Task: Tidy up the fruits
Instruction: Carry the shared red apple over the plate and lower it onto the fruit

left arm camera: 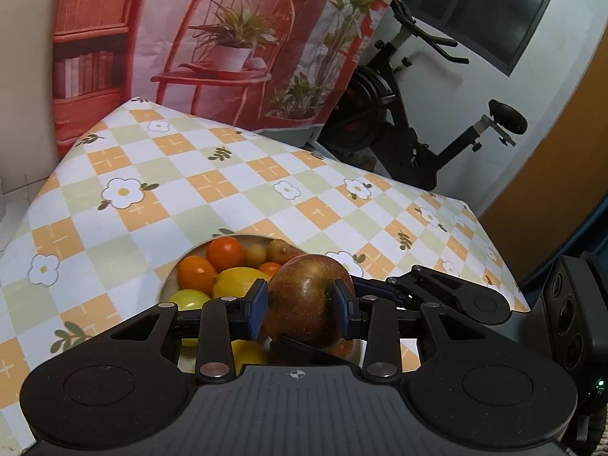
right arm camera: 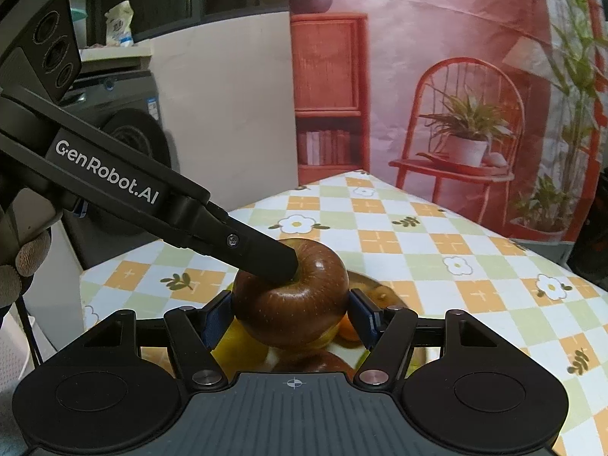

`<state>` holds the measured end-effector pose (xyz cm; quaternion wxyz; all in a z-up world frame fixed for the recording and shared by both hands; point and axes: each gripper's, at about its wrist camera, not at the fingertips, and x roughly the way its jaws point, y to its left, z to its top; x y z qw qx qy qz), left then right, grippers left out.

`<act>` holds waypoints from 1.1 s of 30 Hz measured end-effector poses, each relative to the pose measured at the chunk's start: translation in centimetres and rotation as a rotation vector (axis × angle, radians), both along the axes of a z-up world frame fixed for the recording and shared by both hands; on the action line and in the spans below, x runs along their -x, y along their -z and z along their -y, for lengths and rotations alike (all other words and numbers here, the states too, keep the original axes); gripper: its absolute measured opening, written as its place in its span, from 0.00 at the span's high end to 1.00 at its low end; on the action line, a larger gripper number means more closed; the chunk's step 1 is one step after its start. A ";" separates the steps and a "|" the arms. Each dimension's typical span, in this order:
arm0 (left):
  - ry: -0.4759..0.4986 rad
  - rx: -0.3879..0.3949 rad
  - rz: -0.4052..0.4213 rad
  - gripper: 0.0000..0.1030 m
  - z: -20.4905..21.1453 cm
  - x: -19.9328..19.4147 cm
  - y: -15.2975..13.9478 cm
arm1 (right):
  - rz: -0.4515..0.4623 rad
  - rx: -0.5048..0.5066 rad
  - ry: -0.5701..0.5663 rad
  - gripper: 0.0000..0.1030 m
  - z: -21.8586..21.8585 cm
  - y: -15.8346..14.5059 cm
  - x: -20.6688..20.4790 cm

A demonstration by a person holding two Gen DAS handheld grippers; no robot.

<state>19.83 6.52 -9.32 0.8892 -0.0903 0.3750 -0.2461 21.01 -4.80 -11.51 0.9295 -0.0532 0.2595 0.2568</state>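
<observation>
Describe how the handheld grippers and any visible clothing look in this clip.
Both grippers, left gripper and right gripper, are matte black with ribbed grey bodies, silver rivets and blue pads. One carries white "GenRobot.AI" lettering and three round lenses. A grey knit glove shows.

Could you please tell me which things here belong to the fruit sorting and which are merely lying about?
Job in hand: apple, gripped by left tongs and right tongs; bowl holding oranges and lemons.

Lying about: exercise bike, printed backdrop, washing machine, checked tablecloth.
</observation>
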 end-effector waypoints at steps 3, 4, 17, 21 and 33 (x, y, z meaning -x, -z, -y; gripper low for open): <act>-0.010 0.000 -0.001 0.62 -0.5 0.0 0.3 | -0.010 -0.001 -0.009 0.41 -0.6 0.2 -0.3; -0.013 0.000 -0.002 0.62 -0.7 0.0 0.4 | -0.012 0.000 -0.010 0.41 -0.7 0.3 -0.4; -0.014 0.004 -0.007 0.61 -1.2 -0.3 1.5 | -0.010 0.034 -0.014 0.39 -1.5 1.5 -0.5; -0.005 -0.001 -0.009 0.61 -1.1 -0.1 1.6 | -0.018 0.029 -0.006 0.38 -1.2 1.8 -0.4; -0.011 -0.012 -0.019 0.57 -0.8 0.1 1.7 | -0.028 0.024 0.014 0.34 -0.5 2.2 0.0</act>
